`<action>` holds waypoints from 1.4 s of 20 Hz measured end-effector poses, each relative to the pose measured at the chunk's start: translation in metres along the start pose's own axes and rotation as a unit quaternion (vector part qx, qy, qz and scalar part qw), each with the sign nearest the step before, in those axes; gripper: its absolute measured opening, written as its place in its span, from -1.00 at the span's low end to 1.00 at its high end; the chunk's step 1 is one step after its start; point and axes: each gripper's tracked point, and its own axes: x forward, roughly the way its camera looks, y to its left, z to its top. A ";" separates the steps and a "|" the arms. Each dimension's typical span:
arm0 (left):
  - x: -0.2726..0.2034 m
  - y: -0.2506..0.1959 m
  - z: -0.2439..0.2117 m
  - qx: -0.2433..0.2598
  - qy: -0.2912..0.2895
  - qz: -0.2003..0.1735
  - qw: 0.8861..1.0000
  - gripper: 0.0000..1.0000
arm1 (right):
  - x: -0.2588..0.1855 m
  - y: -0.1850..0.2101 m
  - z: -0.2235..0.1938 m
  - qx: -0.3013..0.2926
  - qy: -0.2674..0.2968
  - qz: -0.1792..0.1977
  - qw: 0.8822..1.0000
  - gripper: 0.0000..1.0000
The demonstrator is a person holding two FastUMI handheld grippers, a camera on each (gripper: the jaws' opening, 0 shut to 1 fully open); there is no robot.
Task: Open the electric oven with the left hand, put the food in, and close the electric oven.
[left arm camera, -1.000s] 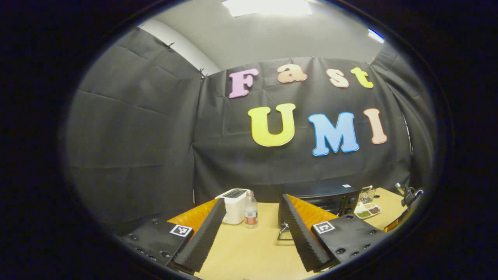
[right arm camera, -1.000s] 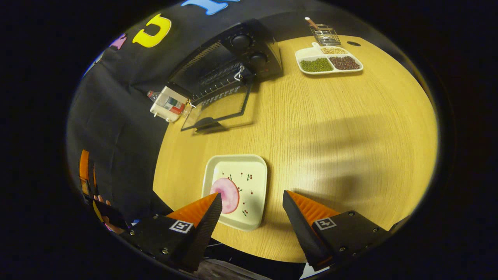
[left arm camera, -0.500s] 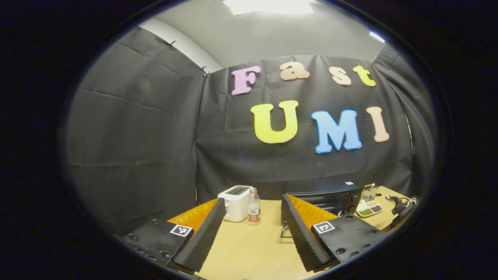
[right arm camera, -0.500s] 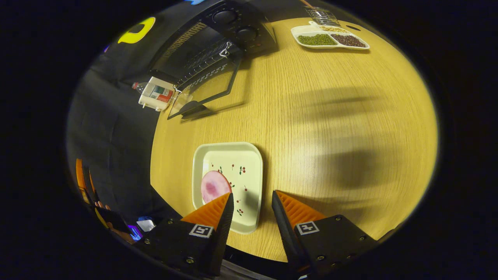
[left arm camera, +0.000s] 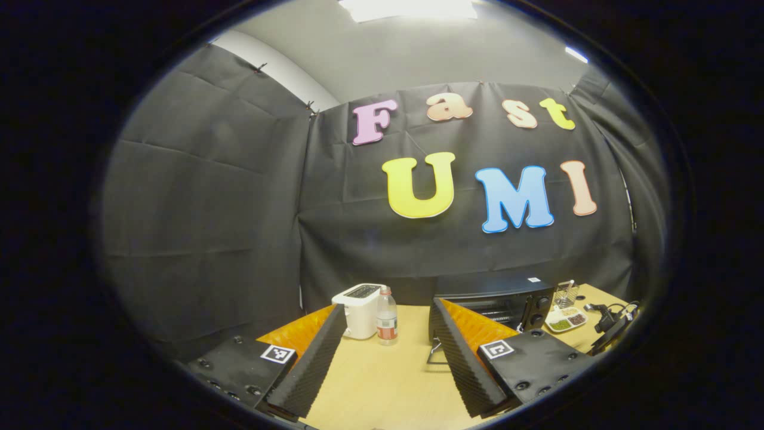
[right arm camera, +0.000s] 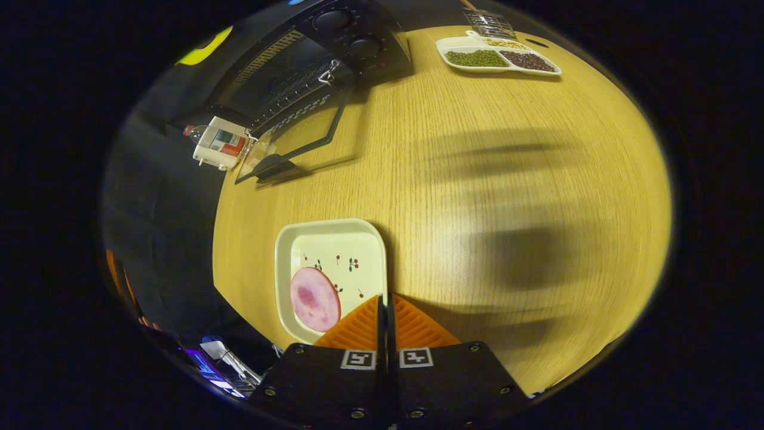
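The black electric oven [right arm camera: 334, 48] stands at the table's far side with its glass door [right arm camera: 298, 137] folded down flat. A pale square plate [right arm camera: 328, 251] with a pink slice of ham [right arm camera: 314, 298] lies near the table's front edge. My right gripper [right arm camera: 383, 301] is shut on the plate's right rim at its near corner, fingers pressed together. My left gripper [left arm camera: 388, 346] is open and empty, held above the table and facing the wall. In its view the oven [left arm camera: 489, 292] sits just behind the right finger.
A white toaster [left arm camera: 361, 307] and a small bottle [left arm camera: 387, 316] stand left of the oven. A divided dish of beans [right arm camera: 498, 57] and a wire holder [right arm camera: 489, 24] sit to its right. The wooden table [right arm camera: 507, 179] lies bare between plate and oven.
My right gripper came down to the plate's right rim and went from wide open to shut on it. The left gripper stayed open and hardly moved.
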 end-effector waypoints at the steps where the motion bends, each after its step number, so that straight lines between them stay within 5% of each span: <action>1: 0.000 0.000 0.002 0.003 0.000 0.003 1.000 1.00 | -0.003 0.001 -0.003 0.006 0.001 0.009 1.000 -0.99; 7: -0.008 0.005 0.004 0.006 -0.001 0.019 1.000 1.00 | -0.020 0.015 -0.001 0.046 -0.007 0.082 0.995 -0.99; 17: 0.015 0.011 -0.001 -0.018 -0.003 0.022 1.000 1.00 | -0.036 0.079 0.045 0.138 -0.070 0.110 0.982 -1.00; 23: 0.045 0.031 -0.011 -0.020 0.003 0.021 1.000 1.00 | -0.026 0.104 0.094 0.225 -0.124 0.115 0.960 -0.99; 28: 0.079 0.055 -0.019 -0.021 0.007 0.023 0.999 1.00 | -0.011 0.134 0.134 0.310 -0.156 0.140 0.927 -0.99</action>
